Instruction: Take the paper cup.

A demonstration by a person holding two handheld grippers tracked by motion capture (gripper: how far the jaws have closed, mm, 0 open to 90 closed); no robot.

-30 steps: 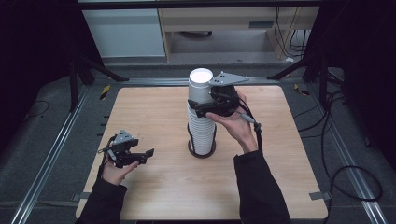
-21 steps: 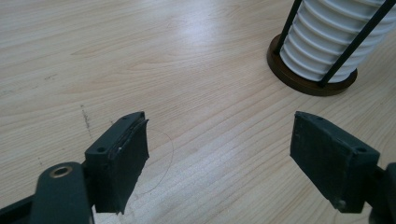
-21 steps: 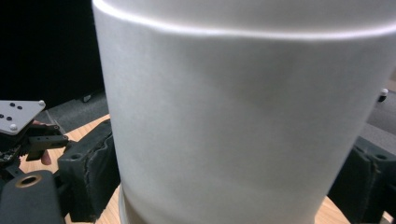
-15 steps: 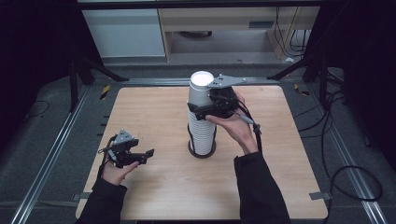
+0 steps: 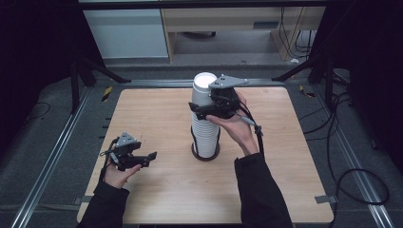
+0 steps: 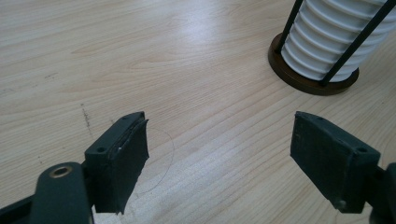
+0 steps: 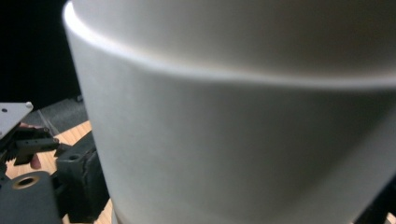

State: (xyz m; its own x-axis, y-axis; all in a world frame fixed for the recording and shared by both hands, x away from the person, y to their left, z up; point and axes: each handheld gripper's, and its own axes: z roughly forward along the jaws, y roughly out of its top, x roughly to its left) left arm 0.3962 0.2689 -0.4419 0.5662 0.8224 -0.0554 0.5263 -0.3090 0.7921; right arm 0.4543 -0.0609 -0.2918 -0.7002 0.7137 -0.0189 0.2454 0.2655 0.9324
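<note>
White paper cups (image 5: 204, 130) stand nested in a tall stack on a dark round base (image 5: 205, 153) near the middle of the wooden table (image 5: 157, 114), and the right gripper (image 5: 205, 108) is clamped on the top cup (image 5: 202, 90), whose pale wall presses close against its jaws in the right gripper view. Down at the table's near left, the left gripper (image 5: 147, 159) sits in the hand with its jaws spread wide over bare wood, grasping nothing, well apart from the stack

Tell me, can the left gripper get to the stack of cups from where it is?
Probably yes. The left gripper is open and low over the table, with bare wood between it and the stack of cups. The right gripper grips only the top cup.
</note>
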